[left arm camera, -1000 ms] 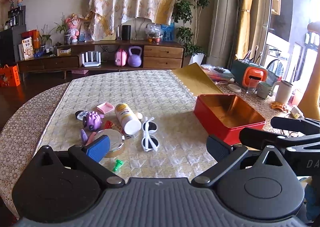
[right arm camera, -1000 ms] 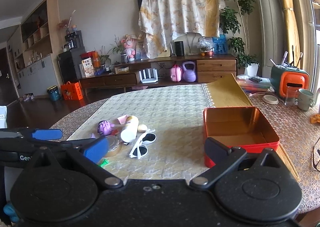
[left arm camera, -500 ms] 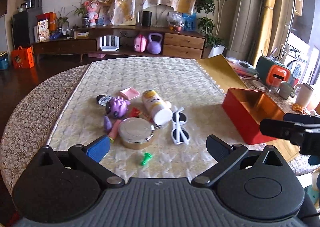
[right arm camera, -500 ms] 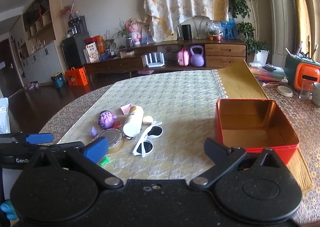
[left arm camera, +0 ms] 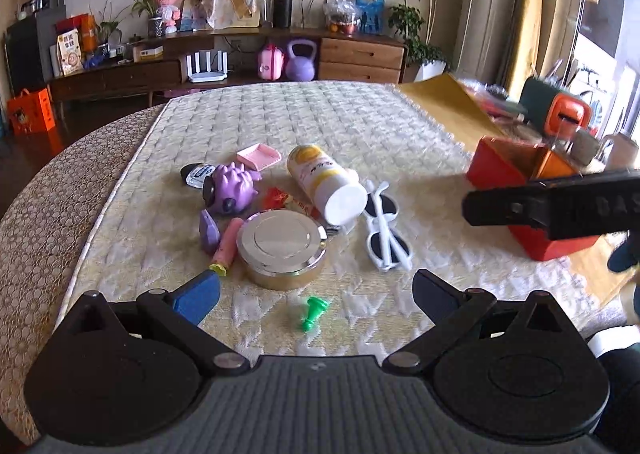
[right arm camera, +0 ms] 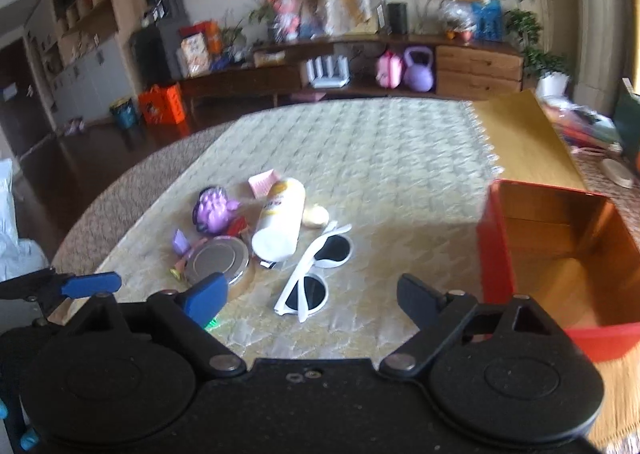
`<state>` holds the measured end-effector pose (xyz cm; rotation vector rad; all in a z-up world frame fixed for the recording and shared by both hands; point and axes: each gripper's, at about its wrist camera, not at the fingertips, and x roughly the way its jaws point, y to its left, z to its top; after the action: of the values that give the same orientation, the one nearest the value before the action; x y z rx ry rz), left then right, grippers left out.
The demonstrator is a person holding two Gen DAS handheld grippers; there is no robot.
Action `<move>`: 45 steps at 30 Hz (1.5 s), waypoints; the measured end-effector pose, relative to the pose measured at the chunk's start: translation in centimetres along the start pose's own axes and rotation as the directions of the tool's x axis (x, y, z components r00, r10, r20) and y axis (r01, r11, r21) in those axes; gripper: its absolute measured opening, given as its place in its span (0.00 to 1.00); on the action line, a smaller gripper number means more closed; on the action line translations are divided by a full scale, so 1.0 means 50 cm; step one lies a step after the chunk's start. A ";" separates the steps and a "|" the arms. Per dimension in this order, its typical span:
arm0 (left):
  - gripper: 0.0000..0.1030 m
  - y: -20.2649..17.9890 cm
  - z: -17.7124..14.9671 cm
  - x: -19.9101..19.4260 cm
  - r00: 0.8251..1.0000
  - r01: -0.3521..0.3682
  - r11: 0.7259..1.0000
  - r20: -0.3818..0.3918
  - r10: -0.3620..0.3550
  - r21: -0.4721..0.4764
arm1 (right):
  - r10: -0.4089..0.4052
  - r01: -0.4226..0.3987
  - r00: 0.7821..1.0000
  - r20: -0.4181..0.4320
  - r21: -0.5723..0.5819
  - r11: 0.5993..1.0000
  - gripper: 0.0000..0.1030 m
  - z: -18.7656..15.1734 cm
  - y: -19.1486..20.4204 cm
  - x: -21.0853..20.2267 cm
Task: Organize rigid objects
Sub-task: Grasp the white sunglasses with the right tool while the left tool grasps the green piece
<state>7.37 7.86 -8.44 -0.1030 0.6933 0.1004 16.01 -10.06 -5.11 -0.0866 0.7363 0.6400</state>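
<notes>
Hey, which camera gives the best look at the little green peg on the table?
Left wrist: the green peg lies in full view between the open left gripper's fingers. In the right wrist view only a green sliver shows behind that gripper's blue finger.

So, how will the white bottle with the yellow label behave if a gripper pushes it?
The white bottle lies on its side, so it would probably roll if pushed across its length. Its smooth round body may slip in a gripper. It lies close beside the sunglasses, which it might nudge.

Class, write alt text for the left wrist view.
The open left gripper hovers over a quilted table of clutter: round metal tin, white sunglasses, toppled white bottle, purple toy. A red box sits right.
</notes>
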 end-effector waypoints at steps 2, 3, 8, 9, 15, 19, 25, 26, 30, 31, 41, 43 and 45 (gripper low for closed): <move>0.99 0.003 -0.005 0.017 1.000 0.010 1.000 -0.008 -0.010 -0.002 | -0.002 0.002 1.000 -0.030 -0.031 1.000 0.83 0.005 0.004 0.029; 0.99 0.006 -0.008 0.025 1.000 0.013 1.000 -0.015 -0.013 -0.010 | 0.000 -0.002 0.999 -0.045 -0.035 0.999 0.82 0.006 0.005 0.044; 0.96 0.010 -0.020 0.052 1.000 0.025 1.000 -0.013 -0.025 -0.009 | -0.003 -0.002 0.994 -0.110 -0.047 0.999 0.76 0.004 0.009 0.112; 0.92 0.010 -0.021 0.057 0.999 0.032 0.999 -0.018 -0.032 -0.004 | -0.005 -0.001 0.993 -0.117 -0.051 0.999 0.76 0.003 0.011 0.123; 0.75 0.015 -0.030 0.083 0.998 0.037 0.999 -0.053 -0.038 -0.019 | -0.023 0.013 0.988 -0.152 -0.064 0.998 0.70 -0.007 0.019 0.174; 0.64 0.014 -0.041 0.094 0.997 0.035 0.999 -0.067 -0.035 -0.005 | -0.031 0.023 0.986 -0.163 -0.052 0.998 0.64 -0.009 0.020 0.199; 0.52 0.009 -0.049 0.100 0.998 0.024 0.999 -0.056 -0.022 0.034 | -0.051 0.040 0.984 -0.172 -0.071 0.997 0.58 -0.015 0.033 0.222; 0.49 0.009 -0.049 0.101 0.998 0.022 0.999 -0.053 -0.020 0.039 | -0.055 0.043 0.984 -0.170 -0.073 0.996 0.58 -0.016 0.034 0.223; 0.33 0.008 -0.048 0.102 0.999 0.013 0.998 -0.049 -0.010 0.057 | -0.070 0.059 0.985 -0.160 -0.071 0.996 0.51 -0.015 0.036 0.227; 0.31 0.008 -0.048 0.101 0.999 0.012 0.998 -0.049 -0.009 0.059 | -0.077 0.066 0.984 -0.158 -0.078 0.995 0.50 -0.016 0.039 0.228; 0.15 -0.004 -0.050 0.102 0.999 -0.008 0.994 -0.039 0.012 0.110 | -0.112 0.093 0.986 -0.126 -0.146 0.985 0.41 -0.020 0.047 0.217; 0.15 -0.003 -0.047 0.102 0.999 0.000 0.994 -0.044 0.005 0.109 | -0.110 0.095 0.988 -0.109 -0.131 0.987 0.41 -0.019 0.041 0.203; 0.15 -0.002 -0.044 0.100 0.999 0.001 0.994 -0.044 0.004 0.107 | -0.104 0.094 0.990 -0.100 -0.107 0.990 0.41 -0.018 0.031 0.189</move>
<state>9.85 7.77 -13.32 -0.0021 0.7418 0.0628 19.90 -4.24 -11.72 -0.2512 0.7957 0.5811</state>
